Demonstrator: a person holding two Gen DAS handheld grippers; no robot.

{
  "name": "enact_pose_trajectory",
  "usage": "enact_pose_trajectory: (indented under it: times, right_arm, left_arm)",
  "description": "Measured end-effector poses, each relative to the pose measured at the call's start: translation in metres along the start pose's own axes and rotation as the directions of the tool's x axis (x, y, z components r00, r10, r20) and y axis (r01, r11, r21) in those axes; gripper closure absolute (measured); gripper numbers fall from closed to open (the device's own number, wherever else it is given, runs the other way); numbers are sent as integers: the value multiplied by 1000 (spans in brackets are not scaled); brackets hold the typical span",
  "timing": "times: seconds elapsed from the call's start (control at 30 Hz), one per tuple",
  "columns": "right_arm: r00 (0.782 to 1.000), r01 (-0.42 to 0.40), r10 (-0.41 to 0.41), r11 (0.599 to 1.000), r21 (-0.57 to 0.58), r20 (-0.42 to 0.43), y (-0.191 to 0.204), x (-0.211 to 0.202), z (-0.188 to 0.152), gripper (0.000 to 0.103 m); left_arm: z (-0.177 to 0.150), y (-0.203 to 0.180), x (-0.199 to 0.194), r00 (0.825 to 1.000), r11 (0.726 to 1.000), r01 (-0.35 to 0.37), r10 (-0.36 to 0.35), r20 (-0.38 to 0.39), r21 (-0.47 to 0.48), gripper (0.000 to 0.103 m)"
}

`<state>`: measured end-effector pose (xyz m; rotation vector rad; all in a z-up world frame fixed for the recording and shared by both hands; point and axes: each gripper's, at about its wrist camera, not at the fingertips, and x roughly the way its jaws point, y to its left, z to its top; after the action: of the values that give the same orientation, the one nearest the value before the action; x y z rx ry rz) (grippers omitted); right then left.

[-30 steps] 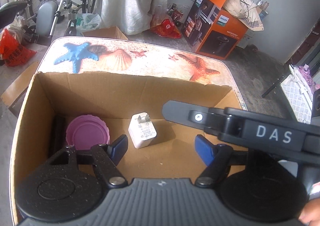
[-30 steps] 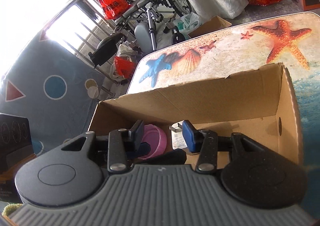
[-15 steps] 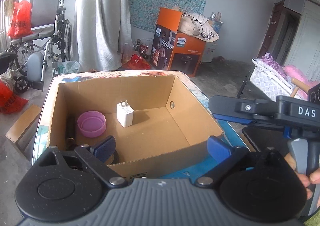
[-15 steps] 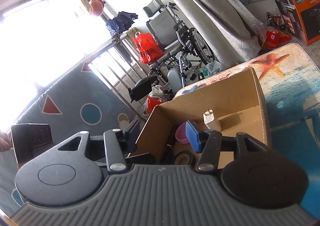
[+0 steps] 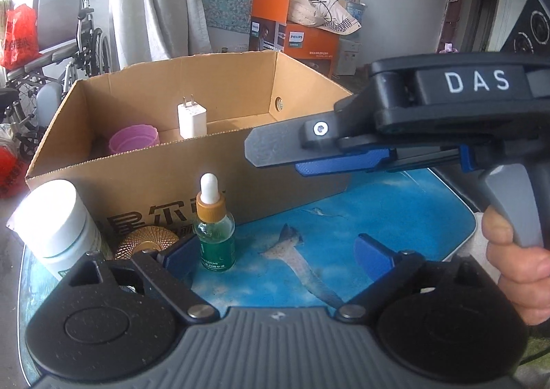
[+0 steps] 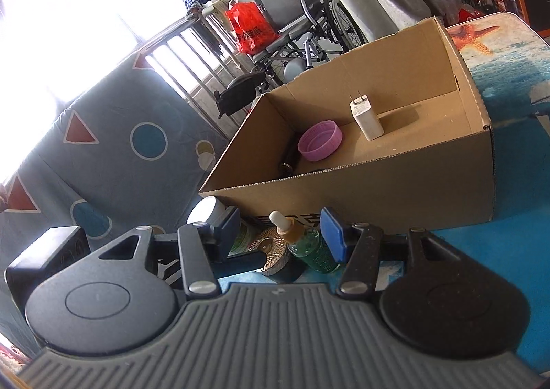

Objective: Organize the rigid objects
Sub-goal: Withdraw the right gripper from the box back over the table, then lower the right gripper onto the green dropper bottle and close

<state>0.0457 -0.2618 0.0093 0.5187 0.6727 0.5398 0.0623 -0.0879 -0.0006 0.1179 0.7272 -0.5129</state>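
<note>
Once pulled back out of the cardboard box (image 5: 192,182), hung wide and empty: left gripper (image 5: 275,253), right gripper (image 6: 280,227), jaws just spread; dropper bottle (image 5: 215,234) waiting outside, next up probably

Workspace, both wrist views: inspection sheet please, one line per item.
Surface: table with a blue sea print, starfish at its far end.
Job's things: cardboard box holds a white charger standing upright, a pink lid and a dark item too hidden to name. Outside, against its front wall: dropper bottle, white jar, gold-patterned disc.
Clutter: nothing seen.
Grippers: left gripper open wide, jaws empty, bottle beside its left pad. Right gripper part open, nothing gripped; jaws of both have just been opening.
Cables: nothing seen.
Surroundings: wheelchair, red bag, orange carton, curtain.
</note>
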Motion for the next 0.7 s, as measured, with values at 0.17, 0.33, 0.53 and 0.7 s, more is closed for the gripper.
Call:
enact_pose_trajectory:
  times: [0.17, 0.33, 0.53, 0.7]
  right_arm:
    - [999, 3, -3, 1000, -28, -33, 5, 20, 5, 52]
    - [997, 3, -7, 999, -50, -74, 6, 41, 8, 57]
    - [995, -2, -4, 998, -63, -95, 6, 56, 13, 66]
    - [994, 3, -12, 997, -83, -109, 6, 70, 15, 75]
  left_arm:
    - [1, 3, 10, 998, 998, -67, 67, 9, 2, 25]
    - [4, 4, 18, 992, 991, -129, 129, 16, 19, 36]
    - [5, 10, 23, 988, 988, -156, 156, 8, 15, 51]
    - [6, 14, 24, 985, 985, -170, 170, 7, 2, 60]
